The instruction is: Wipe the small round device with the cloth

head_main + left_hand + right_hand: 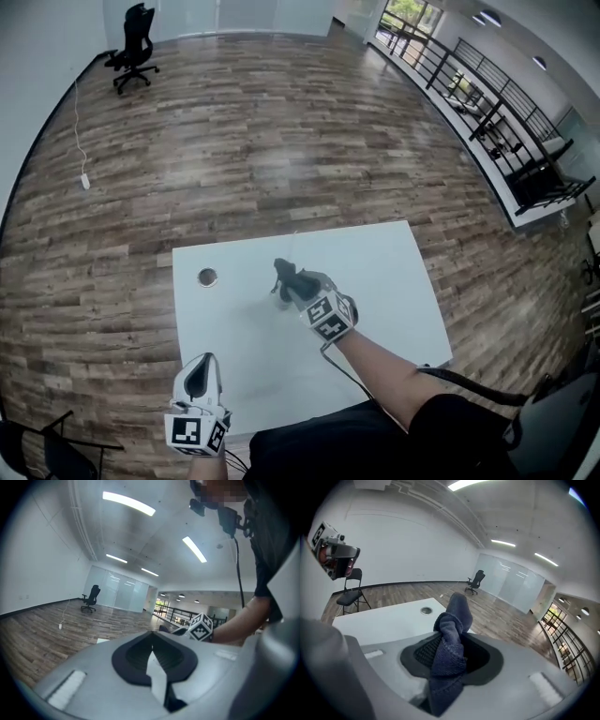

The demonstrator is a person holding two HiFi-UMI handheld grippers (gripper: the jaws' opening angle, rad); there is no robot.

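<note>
Between the jaws of the right gripper [296, 285], 1 dark blue cloth [457, 613] is pinched in a bunched fold, with a rounded end standing out past the jaw tips. Ahead of this gripper and off to its left, well apart from the cloth, the small round device [207, 277] lies flat on the white table [394, 281]. The left gripper [151, 648] sits back by the table's near edge with its jaws pressed together on nothing, also well apart from the device.

Likely hazards:
- The device looks light and nothing steadies it. A sideways stroke of the cloth would probably push it across the smooth top towards the table's left edge instead of cleaning it.
- The cloth is a thick wad, so contact may fall on 1 small patch and leave the rest unwiped.
- If the free end folds back under pressure, the hard jaw tips could strike the device.

Count: 2 grippers, 1 cloth, 1 round device, 1 table, and 1 wheeled office chair [131, 47] far out on the wooden floor.
</note>
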